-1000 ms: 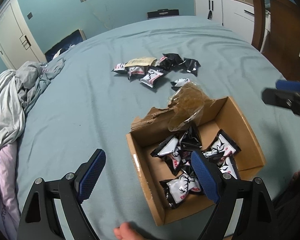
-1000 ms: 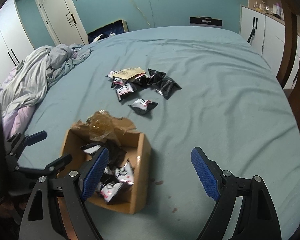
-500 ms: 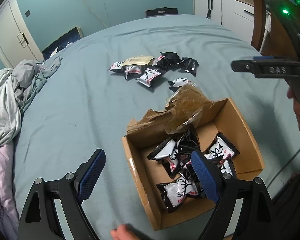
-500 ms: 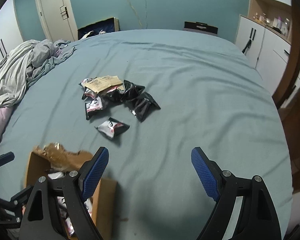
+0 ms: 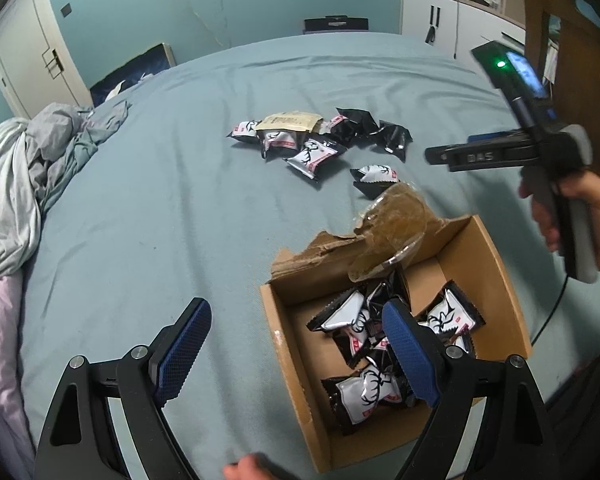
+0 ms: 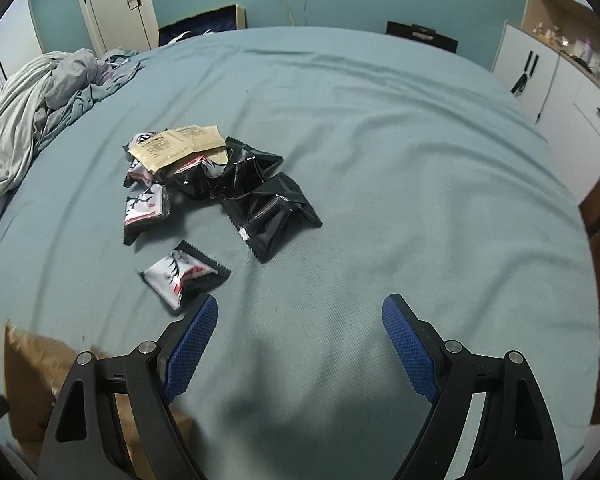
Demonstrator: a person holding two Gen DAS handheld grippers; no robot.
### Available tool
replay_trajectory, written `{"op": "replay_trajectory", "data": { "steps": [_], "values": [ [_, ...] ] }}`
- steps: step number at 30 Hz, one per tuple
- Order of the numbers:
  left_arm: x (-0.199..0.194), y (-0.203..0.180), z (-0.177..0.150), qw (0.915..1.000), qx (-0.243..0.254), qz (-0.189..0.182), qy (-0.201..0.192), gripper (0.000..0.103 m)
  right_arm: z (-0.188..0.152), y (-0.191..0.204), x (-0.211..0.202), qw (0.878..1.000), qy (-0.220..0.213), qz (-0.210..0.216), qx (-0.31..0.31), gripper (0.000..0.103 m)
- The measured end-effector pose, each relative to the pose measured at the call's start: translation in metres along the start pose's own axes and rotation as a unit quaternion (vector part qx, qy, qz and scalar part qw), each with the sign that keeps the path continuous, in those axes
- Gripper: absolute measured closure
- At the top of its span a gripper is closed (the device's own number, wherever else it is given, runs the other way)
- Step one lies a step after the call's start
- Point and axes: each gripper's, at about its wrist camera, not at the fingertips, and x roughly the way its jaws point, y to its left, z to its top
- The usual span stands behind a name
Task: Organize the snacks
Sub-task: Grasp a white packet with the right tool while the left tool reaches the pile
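A cardboard box [image 5: 496, 264] on the blue bed holds several black-and-white snack packets [image 5: 364, 394]. A crumpled clear wrapper [image 5: 392, 224] sits on its torn far flap. My left gripper [image 5: 296, 348] is open and empty, over the box's left wall. More packets [image 5: 312, 156] lie in a heap farther up the bed. My right gripper [image 6: 300, 344] is open and empty, just short of a lone packet [image 6: 180, 274]. The heap [image 6: 204, 172], with a tan packet [image 6: 176, 146] on top, lies beyond it. The right gripper also shows in the left wrist view [image 5: 480, 156], above the box's far right.
A rumpled grey duvet [image 5: 24, 176] lies on the bed's left side [image 6: 40, 92]. White cabinets [image 6: 560, 80] and a wooden frame [image 5: 568, 52] stand to the right. The box corner [image 6: 24, 364] shows at the lower left of the right wrist view.
My right gripper has moved forward from beside the box towards the loose packets, which look much nearer now. My left gripper has stayed over the box.
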Motion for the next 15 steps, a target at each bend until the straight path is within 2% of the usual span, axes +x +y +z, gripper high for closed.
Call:
{"op": "replay_trajectory", "data": {
  "steps": [3, 8, 10, 12, 13, 15],
  "values": [
    [0.003, 0.003, 0.001, 0.9999, -0.008, -0.006, 0.003, 0.014, 0.011, 0.003, 0.017, 0.999, 0.010, 0.032, 0.003, 0.019],
    [0.010, 0.006, 0.002, 0.9998, -0.014, -0.007, 0.010, 0.014, 0.024, 0.027, 0.037, 0.992, 0.046, 0.121, -0.002, 0.019],
    [0.011, 0.007, 0.002, 0.9998, -0.016, -0.008, 0.011, 0.014, 0.027, 0.042, 0.048, 0.987, 0.074, 0.141, -0.019, 0.019],
    [0.012, 0.009, 0.003, 0.9998, -0.019, 0.000, 0.010, 0.014, 0.028, 0.051, 0.061, 0.983, 0.098, 0.151, -0.029, 0.030],
    [0.013, 0.009, 0.003, 0.9997, -0.021, 0.007, 0.008, 0.014, 0.027, 0.053, 0.067, 0.984, 0.106, 0.141, -0.033, 0.053],
    [0.013, 0.014, 0.004, 0.9995, -0.028, 0.016, 0.004, 0.014, 0.025, 0.052, 0.073, 0.985, 0.105, 0.136, -0.033, 0.055]
  ]
}}
